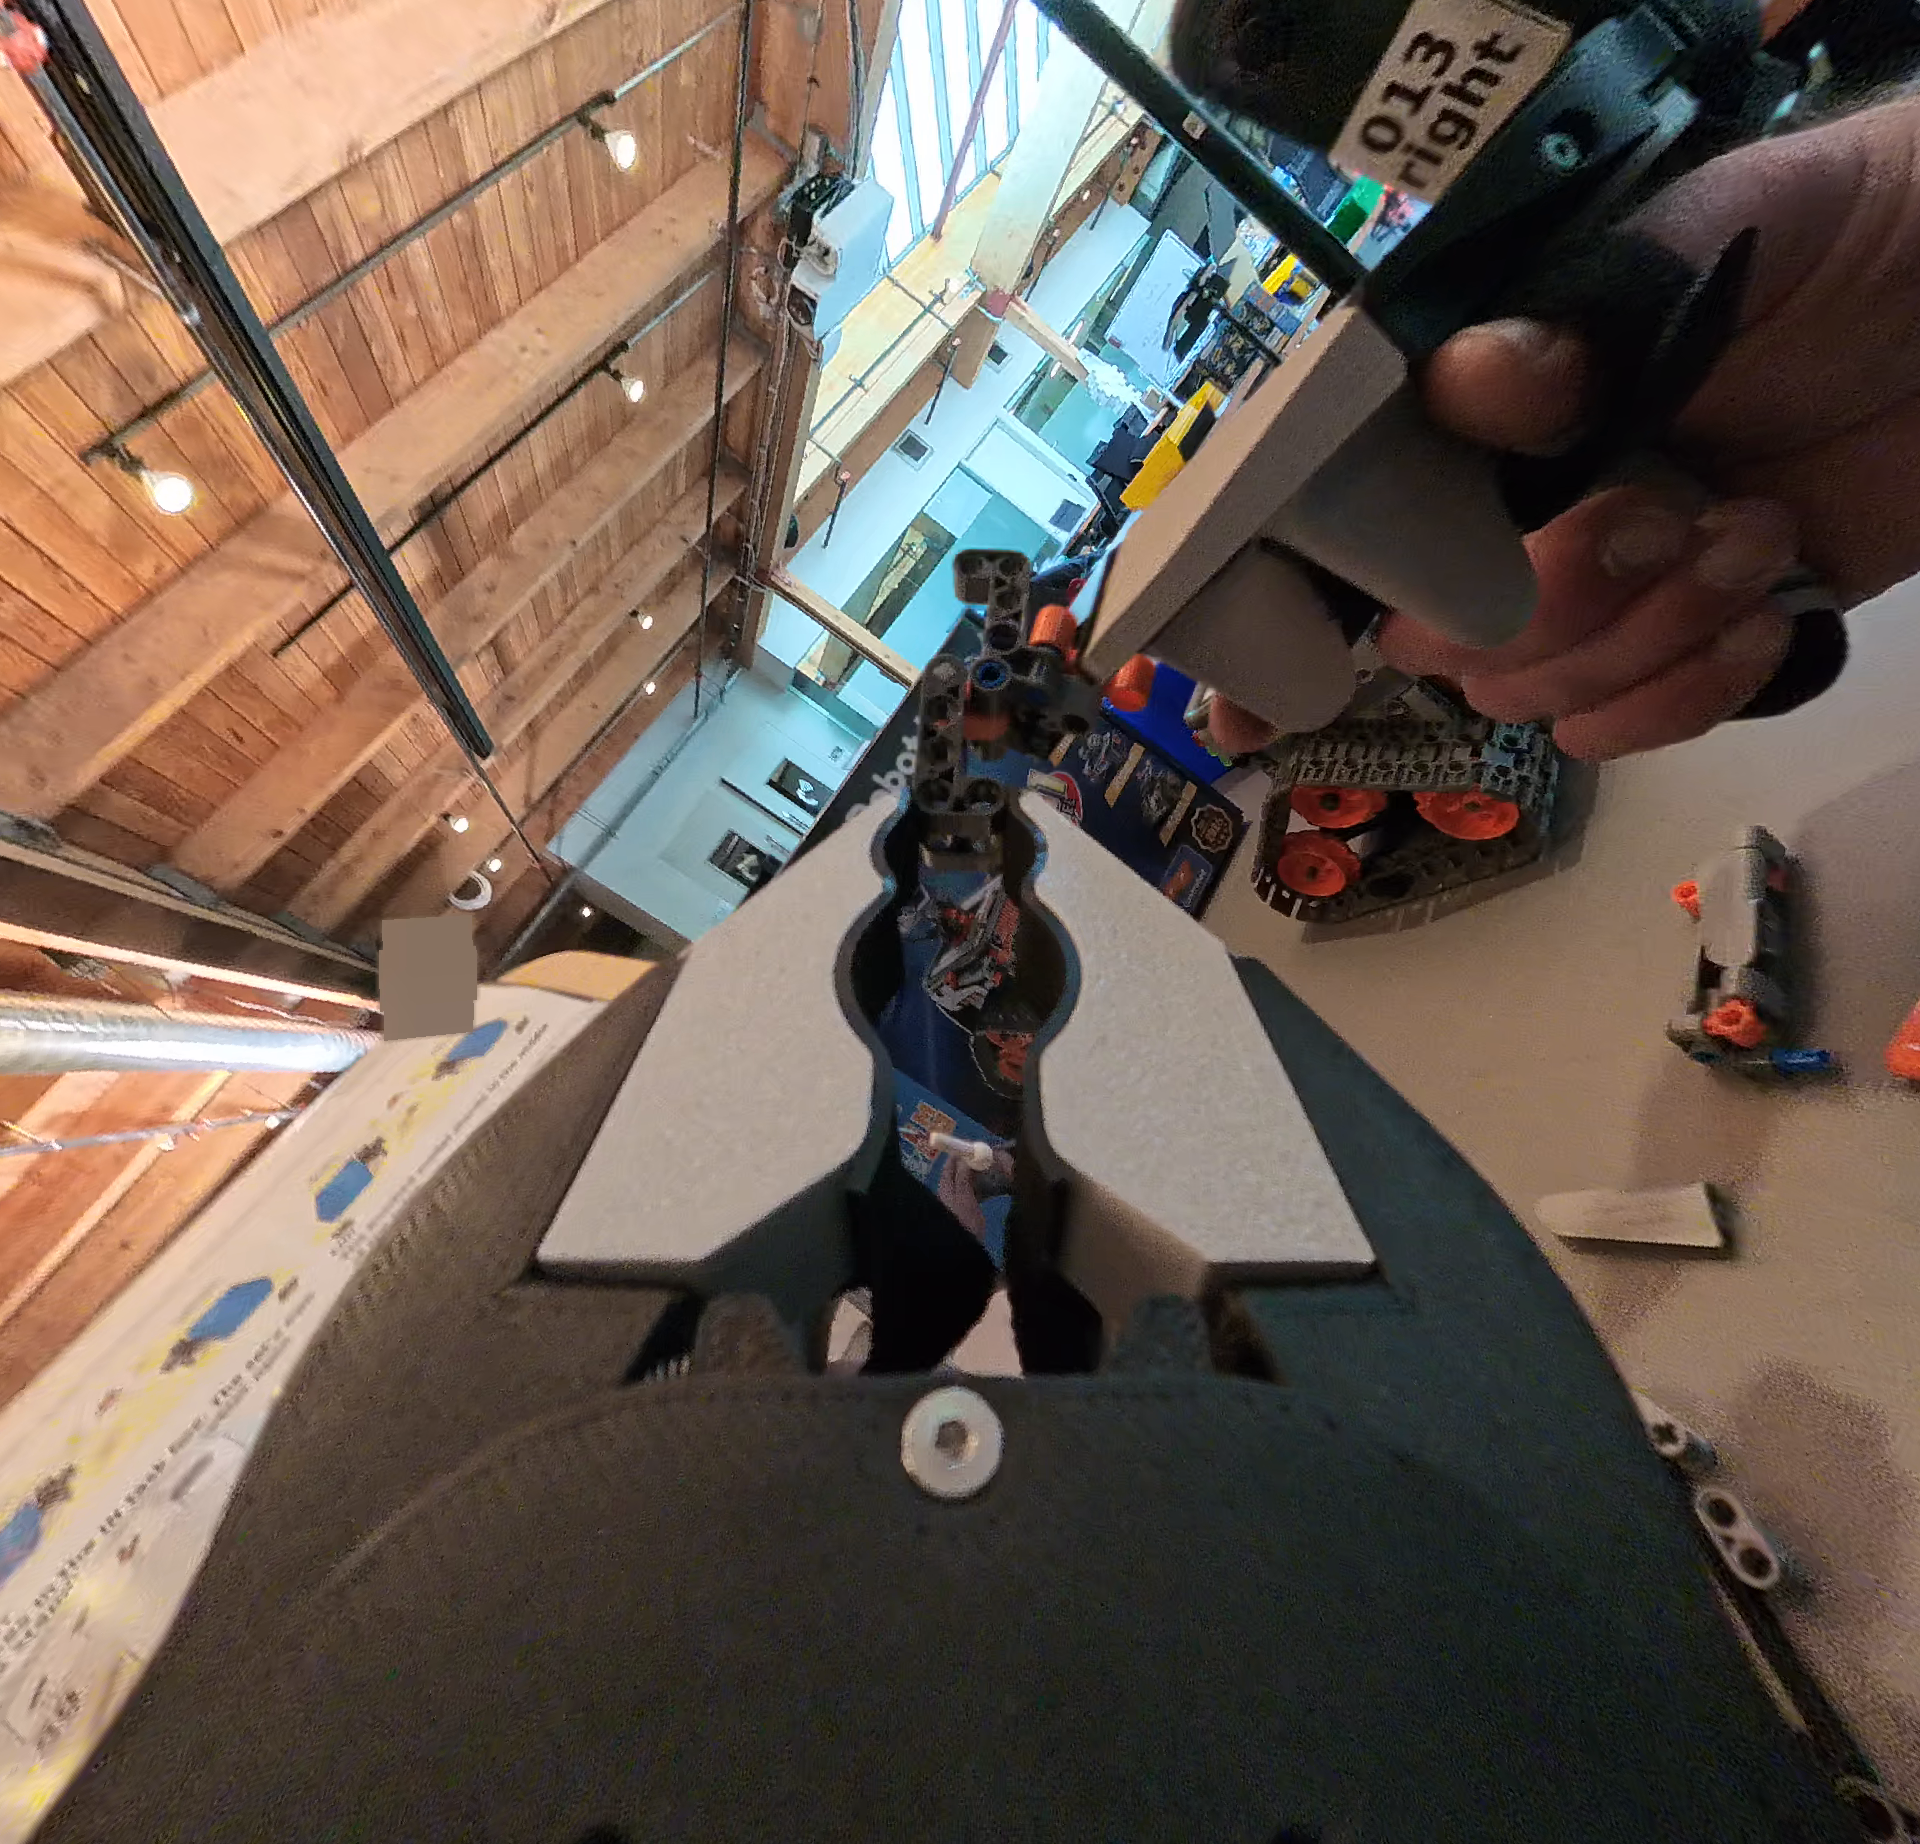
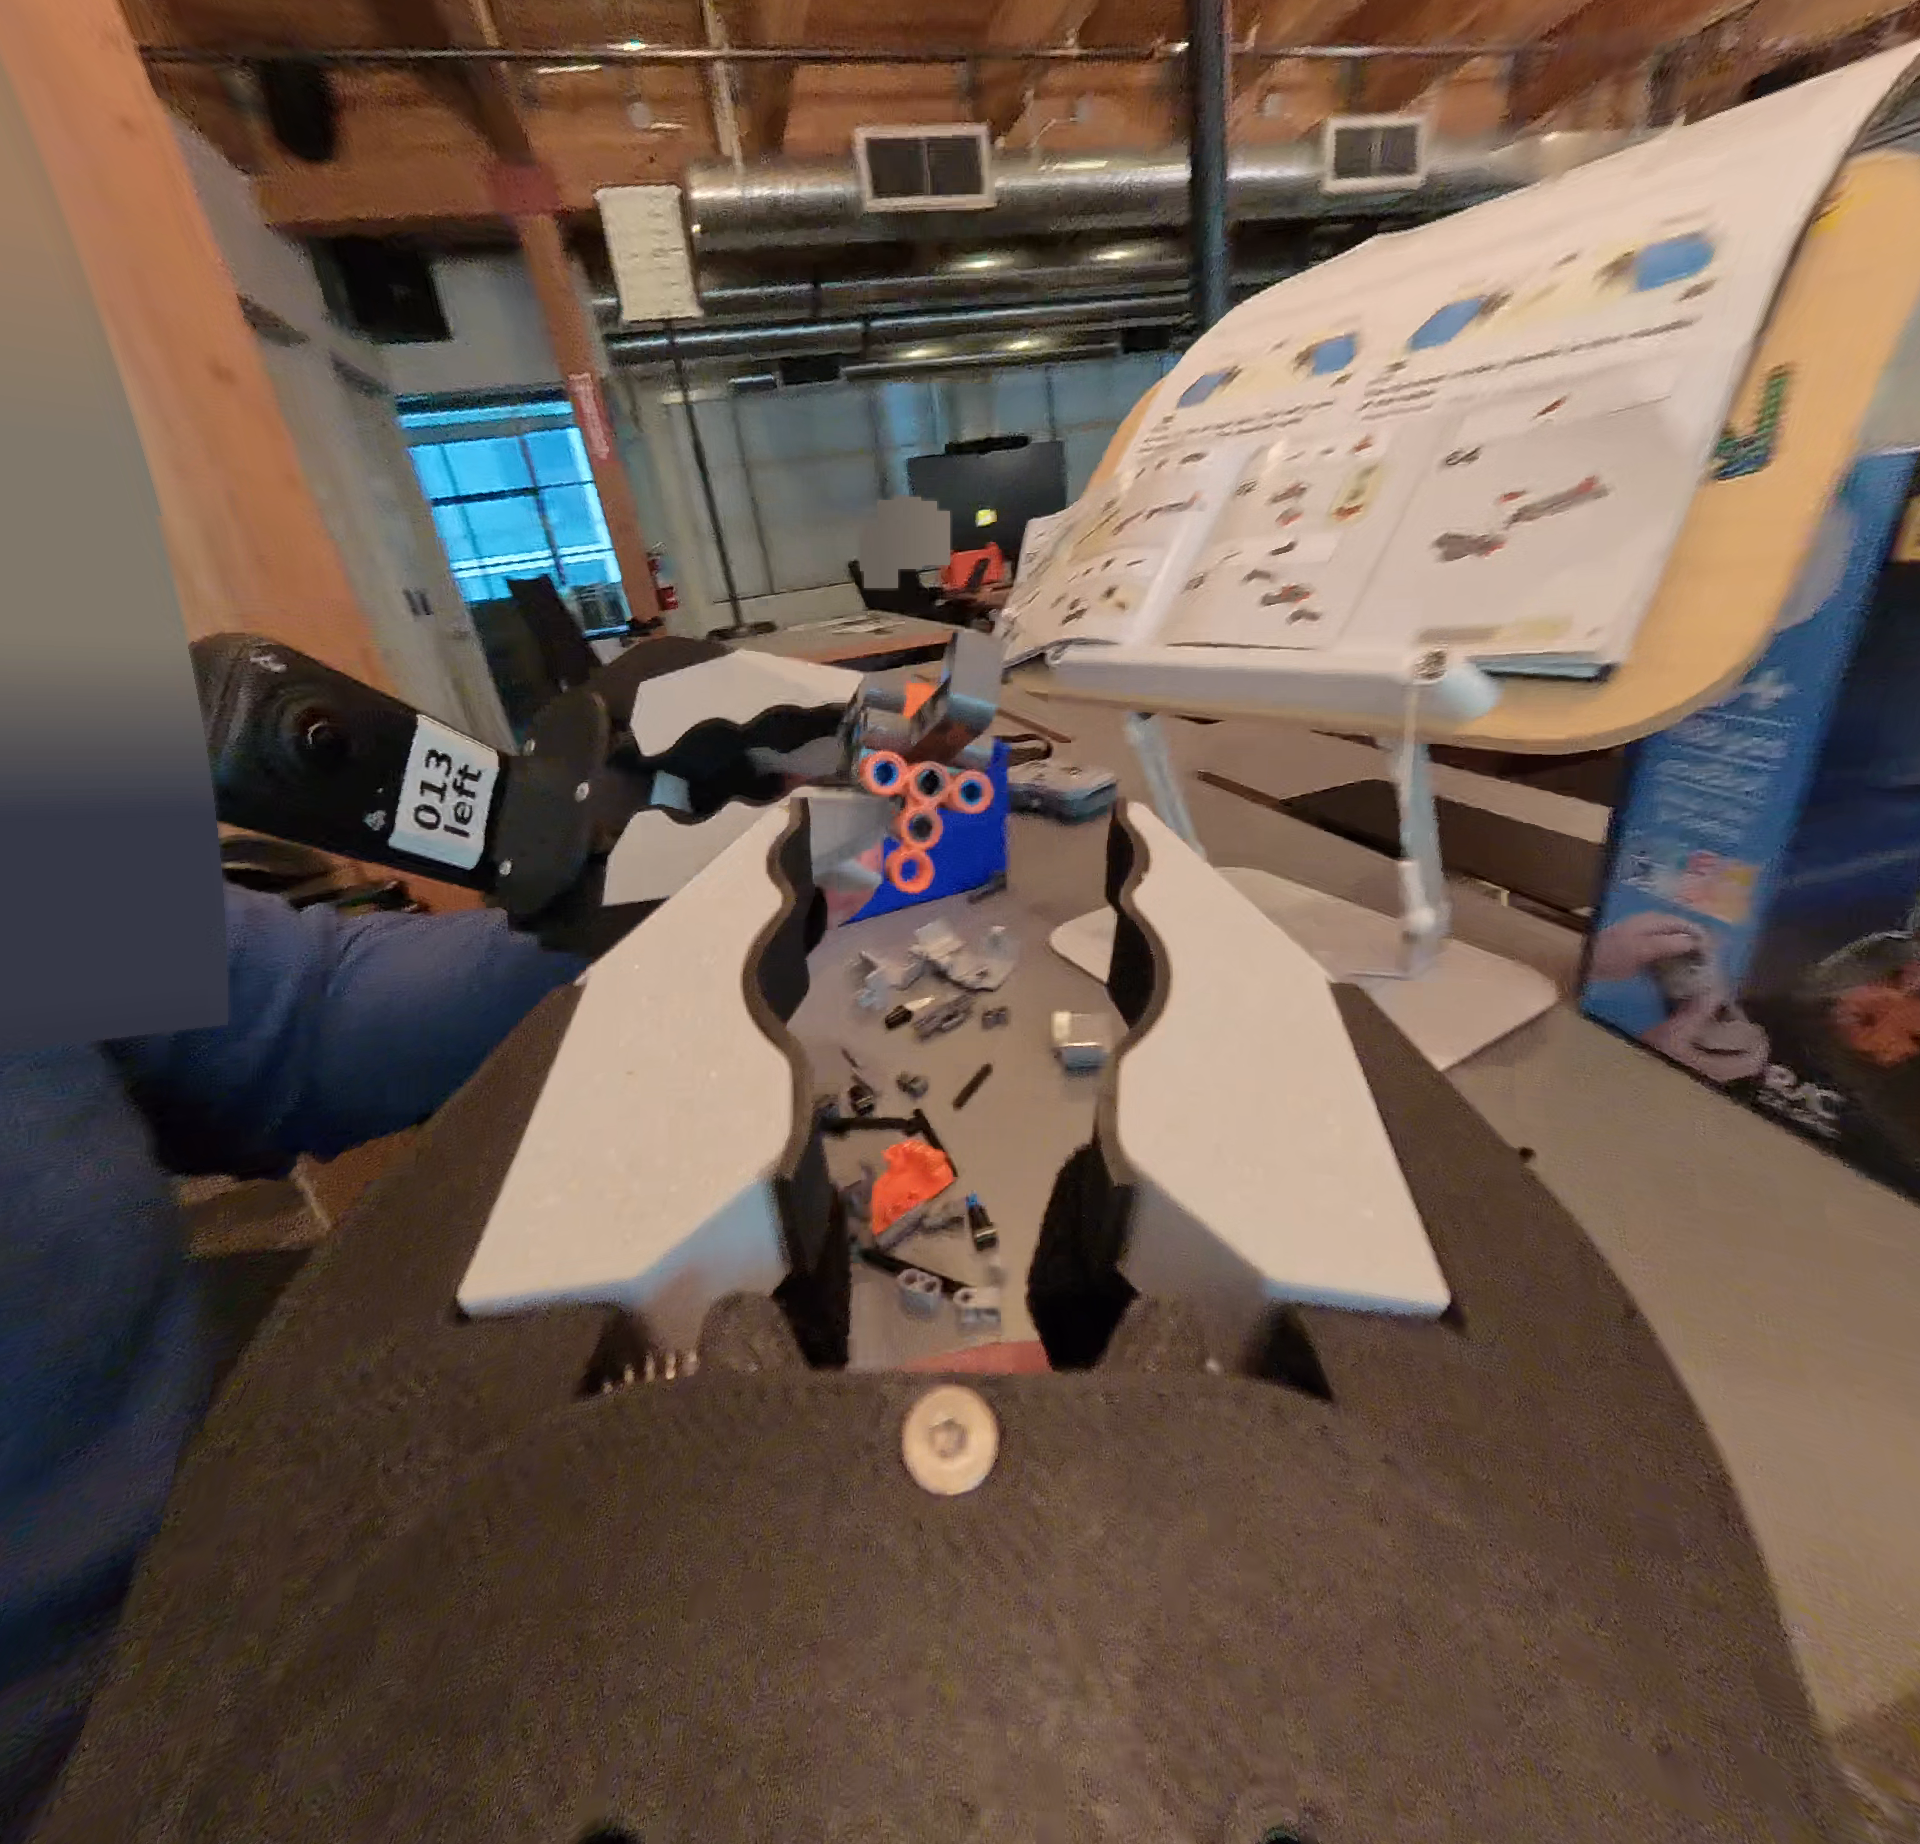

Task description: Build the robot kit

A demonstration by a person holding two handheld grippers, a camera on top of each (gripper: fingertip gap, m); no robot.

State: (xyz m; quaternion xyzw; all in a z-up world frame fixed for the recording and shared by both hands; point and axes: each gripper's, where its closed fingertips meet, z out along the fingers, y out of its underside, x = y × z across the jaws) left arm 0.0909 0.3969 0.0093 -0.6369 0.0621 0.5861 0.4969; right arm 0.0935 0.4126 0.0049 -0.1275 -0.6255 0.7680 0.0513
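Up off the grey table [image 2: 1621, 1150], the left gripper [image 1: 961, 818] is clenching the near end of a small grey-and-orange brick assembly [image 1: 982, 693]. The right gripper [image 2: 961, 818] is standing released, its fingers apart around an orange T-shaped piece [image 2: 920, 807] on that assembly. Loose bricks [image 2: 925, 973] are lying below; a tracked model [image 1: 1403, 807] is sitting far right.

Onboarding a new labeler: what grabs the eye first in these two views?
The small grey-and-orange brick assembly held up in the air at the left claw's tips, with the right claw close beside it. Next, the tracked vehicle with orange wheels on the table. In the right wrist view, the open instruction booklet on a stand, upper right.
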